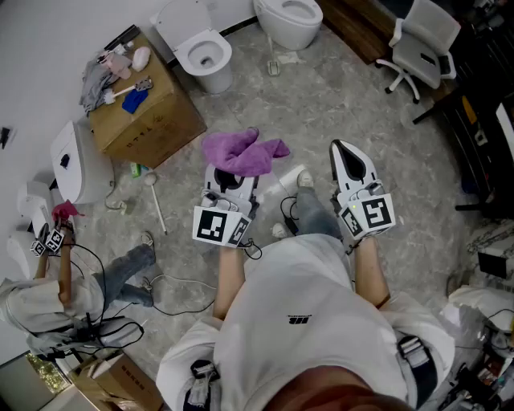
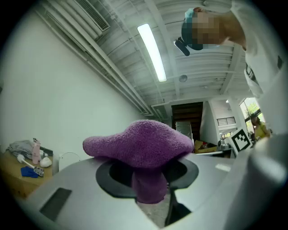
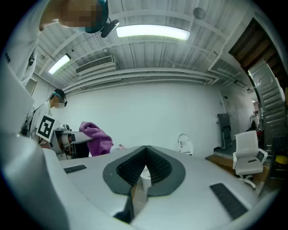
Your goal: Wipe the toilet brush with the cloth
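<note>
Cloth (image 1: 241,152) of purple terry, bunched into a soft mound, was pinched in the jaws of the left gripper (image 1: 234,173). In the left gripper view the cloth (image 2: 139,143) spilled over both jaws, with a fold hanging down between them where the left gripper (image 2: 150,179) clamped it. Left of that, well apart from the cloth, a white long-handled toilet brush (image 1: 157,205) (or what looked like one) lay flat on the grey marbled floor (image 1: 321,104), touched by neither gripper.

The right gripper (image 1: 344,152) was held out level beside the left one, its jaws pressed together on nothing. The right gripper view showed the right gripper (image 3: 144,155) with its ribbed dark pads meeting along one line. A short white cylinder (image 1: 293,177) stood on the floor between the two grippers.

Farther out, a brown cardboard box (image 1: 152,120) sat by the wall, carrying a grey rag, a blue item and a small white-handled brush. Beyond it stood a white toilet (image 1: 205,54), and a second white toilet (image 1: 289,16) stood near the top edge. A white office chair (image 1: 422,48) stood to the right. At lower left another person (image 1: 48,297) crouched, holding up a gripper with a pink scrap.
</note>
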Demonstrator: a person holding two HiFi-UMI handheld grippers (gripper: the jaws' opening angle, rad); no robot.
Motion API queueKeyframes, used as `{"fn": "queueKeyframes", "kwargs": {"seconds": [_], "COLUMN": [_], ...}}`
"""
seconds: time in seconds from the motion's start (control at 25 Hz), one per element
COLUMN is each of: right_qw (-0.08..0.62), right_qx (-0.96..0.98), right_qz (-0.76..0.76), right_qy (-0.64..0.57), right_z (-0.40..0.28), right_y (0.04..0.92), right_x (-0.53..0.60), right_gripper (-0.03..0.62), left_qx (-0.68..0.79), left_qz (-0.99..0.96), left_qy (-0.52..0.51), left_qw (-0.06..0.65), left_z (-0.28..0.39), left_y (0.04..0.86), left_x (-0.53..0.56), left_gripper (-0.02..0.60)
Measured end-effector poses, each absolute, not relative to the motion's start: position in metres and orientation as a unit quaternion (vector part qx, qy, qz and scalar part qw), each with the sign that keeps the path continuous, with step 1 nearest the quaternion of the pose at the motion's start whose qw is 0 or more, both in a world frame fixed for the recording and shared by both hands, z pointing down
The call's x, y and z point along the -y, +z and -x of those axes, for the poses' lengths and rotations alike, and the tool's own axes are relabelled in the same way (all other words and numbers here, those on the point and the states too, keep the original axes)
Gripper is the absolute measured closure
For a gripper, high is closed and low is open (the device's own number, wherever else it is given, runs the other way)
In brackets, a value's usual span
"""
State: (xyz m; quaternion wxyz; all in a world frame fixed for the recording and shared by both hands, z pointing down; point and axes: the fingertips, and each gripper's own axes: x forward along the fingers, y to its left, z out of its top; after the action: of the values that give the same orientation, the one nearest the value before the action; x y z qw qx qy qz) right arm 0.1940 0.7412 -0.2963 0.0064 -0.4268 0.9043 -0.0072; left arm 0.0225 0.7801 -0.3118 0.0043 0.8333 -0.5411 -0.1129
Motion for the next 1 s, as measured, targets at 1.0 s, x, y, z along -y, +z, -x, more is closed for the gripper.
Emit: {"fn": "queueKeyframes", "kwargs": {"seconds": [1.0], "right_qw": [-0.040], "right_qx": [-0.927], "right_qz": [0.371], "right_qy": [-0.045], "right_z": [-0.195], "right_y": [-0.261], "right_x": [-0.446], "right_gripper": [0.599], "left_qx": [0.568], "left_qz": [-0.816], "left_qy": [-0.099], "left_qw": [0.040], "left_z": [-0.032], "left_y": [-0.294], "left_x": [-0.501], "left_gripper": [0.417]}}
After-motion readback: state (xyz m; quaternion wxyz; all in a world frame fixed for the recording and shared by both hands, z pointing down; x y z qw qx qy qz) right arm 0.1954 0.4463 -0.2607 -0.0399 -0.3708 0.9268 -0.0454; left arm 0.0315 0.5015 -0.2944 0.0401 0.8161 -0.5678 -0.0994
